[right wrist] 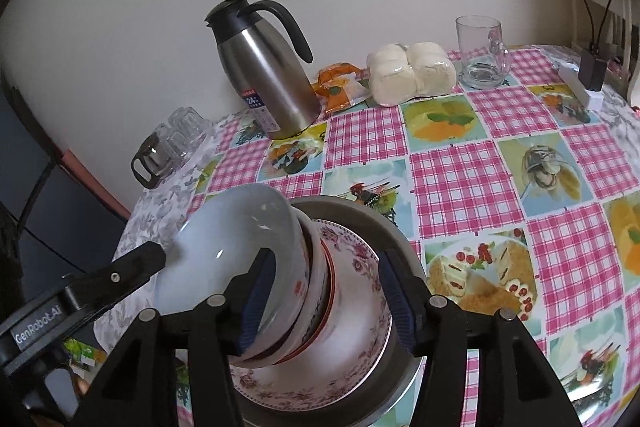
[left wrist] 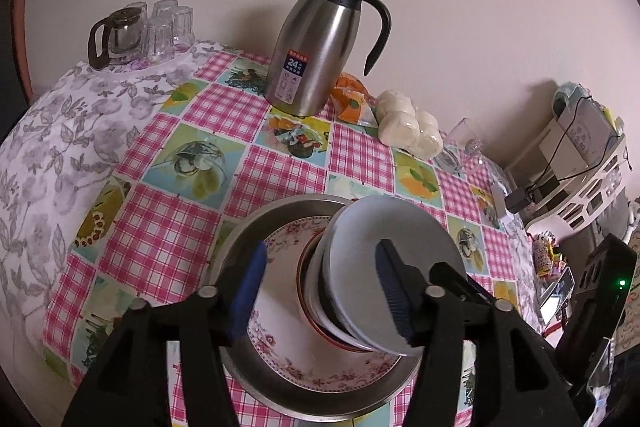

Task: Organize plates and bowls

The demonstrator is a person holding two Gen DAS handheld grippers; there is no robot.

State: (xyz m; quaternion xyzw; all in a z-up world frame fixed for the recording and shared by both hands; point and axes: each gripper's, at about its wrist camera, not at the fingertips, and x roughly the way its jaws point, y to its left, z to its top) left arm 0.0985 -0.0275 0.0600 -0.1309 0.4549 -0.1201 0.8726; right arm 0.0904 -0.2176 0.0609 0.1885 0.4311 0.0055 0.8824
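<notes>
Count of items on the bench [right wrist: 460, 179]:

- Metal basin [left wrist: 304, 401]: 1, at the bottom of the stack.
- Floral-rimmed plate [left wrist: 280, 343]: 1, lying in the basin.
- Bowls nested on the plate: at least 3 by visible rims; top one is the white bowl [right wrist: 240, 239]. Exact number cannot be told.
- Steel thermos jug [left wrist: 316, 47]: 1.
- Glass teapot [left wrist: 116, 37]: 1.
- Upturned tumblers [left wrist: 168, 27] beside it: about 4, overlapping.
- Glass mug [right wrist: 480, 51]: 1.
- Bag of white buns [right wrist: 412, 73]: 1.
- Orange packet [right wrist: 340, 85]: 1.
- Grippers: 2.
</notes>
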